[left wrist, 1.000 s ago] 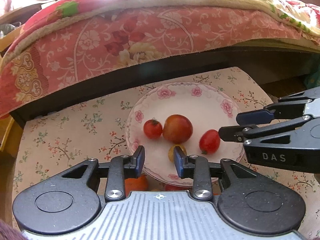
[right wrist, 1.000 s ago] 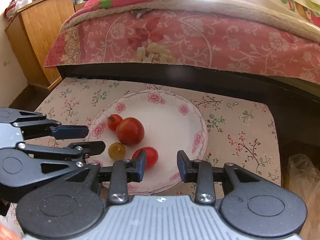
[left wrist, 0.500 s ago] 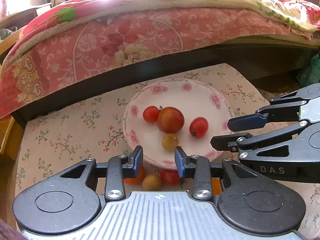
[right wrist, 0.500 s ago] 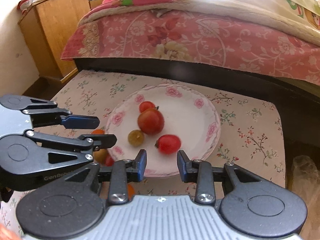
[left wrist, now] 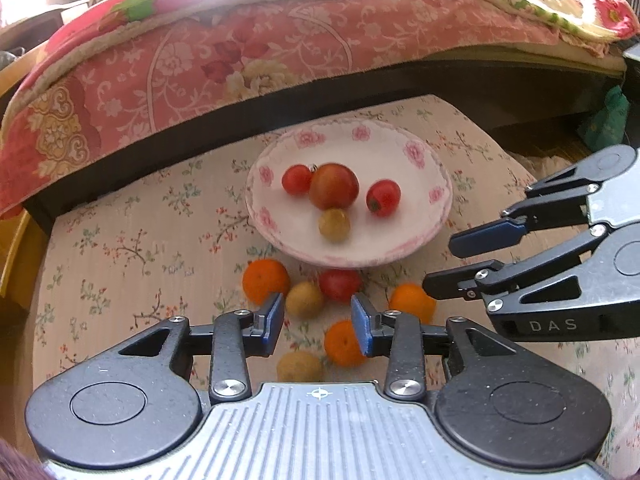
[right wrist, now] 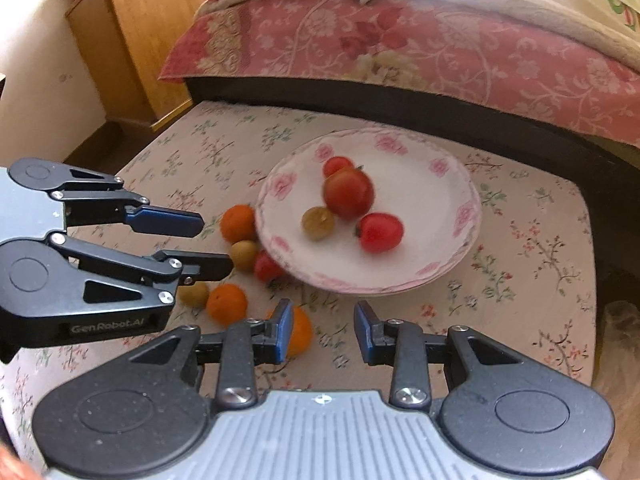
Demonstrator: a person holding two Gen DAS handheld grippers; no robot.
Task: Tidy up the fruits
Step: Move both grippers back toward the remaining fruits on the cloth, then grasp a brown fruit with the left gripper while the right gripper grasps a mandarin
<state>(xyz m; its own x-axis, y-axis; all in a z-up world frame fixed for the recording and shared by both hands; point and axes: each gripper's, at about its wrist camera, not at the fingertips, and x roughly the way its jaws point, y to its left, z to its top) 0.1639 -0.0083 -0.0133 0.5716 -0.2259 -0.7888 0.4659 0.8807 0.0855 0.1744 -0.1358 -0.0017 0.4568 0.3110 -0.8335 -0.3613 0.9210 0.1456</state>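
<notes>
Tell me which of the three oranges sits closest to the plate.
The orange left of the loose red tomato, nearly touching the plate rim. The other two oranges lie nearer the left gripper.

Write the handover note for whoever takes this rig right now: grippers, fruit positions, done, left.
Left gripper: open, empty, above the loose fruit.
Right gripper: open, empty, near the plate's front edge.
Done: floral plate holds a large tomato, two small tomatoes and one yellow-green fruit.
Left: on the cloth before the plate lie three oranges, a red tomato and two yellow-green fruits.
</notes>
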